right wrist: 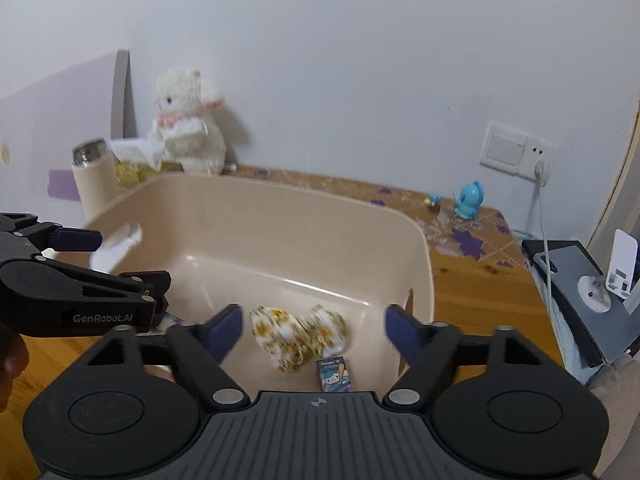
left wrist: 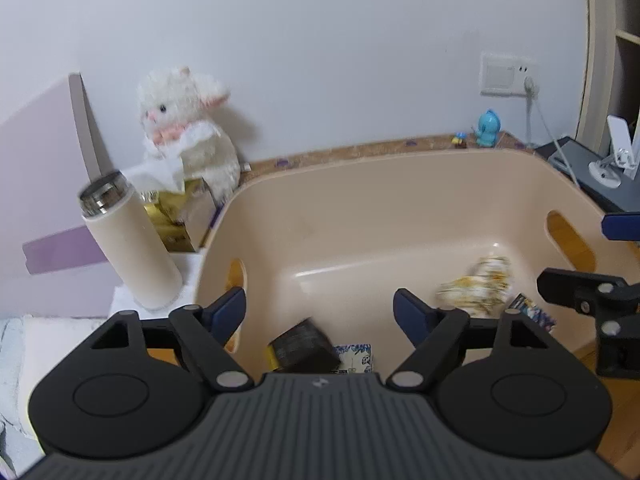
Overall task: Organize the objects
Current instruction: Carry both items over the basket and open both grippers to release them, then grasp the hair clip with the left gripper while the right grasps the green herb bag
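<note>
A beige plastic bin (left wrist: pixel 360 216) (right wrist: pixel 280 232) stands on the wooden table. Inside lie a yellow floral cloth bundle (left wrist: pixel 478 290) (right wrist: pixel 298 334), a small blue picture box (left wrist: pixel 534 314) (right wrist: pixel 335 374), a dark box (left wrist: pixel 302 346) and a blue-and-white patterned packet (left wrist: pixel 356 356). My left gripper (left wrist: pixel 318 312) is open and empty above the bin's near left part. My right gripper (right wrist: pixel 314 330) is open and empty above the cloth bundle. The left gripper also shows at the left in the right wrist view (right wrist: pixel 80 276).
A beige flask with a steel top (left wrist: pixel 128 240) (right wrist: pixel 94 182), a white plush toy (left wrist: pixel 186 128) (right wrist: pixel 188 124) and a tissue box (left wrist: pixel 176 208) stand left of the bin. A blue figurine (left wrist: pixel 488 128) (right wrist: pixel 468 200), a wall socket (right wrist: pixel 516 152) and a phone stand (right wrist: pixel 616 276) are at right.
</note>
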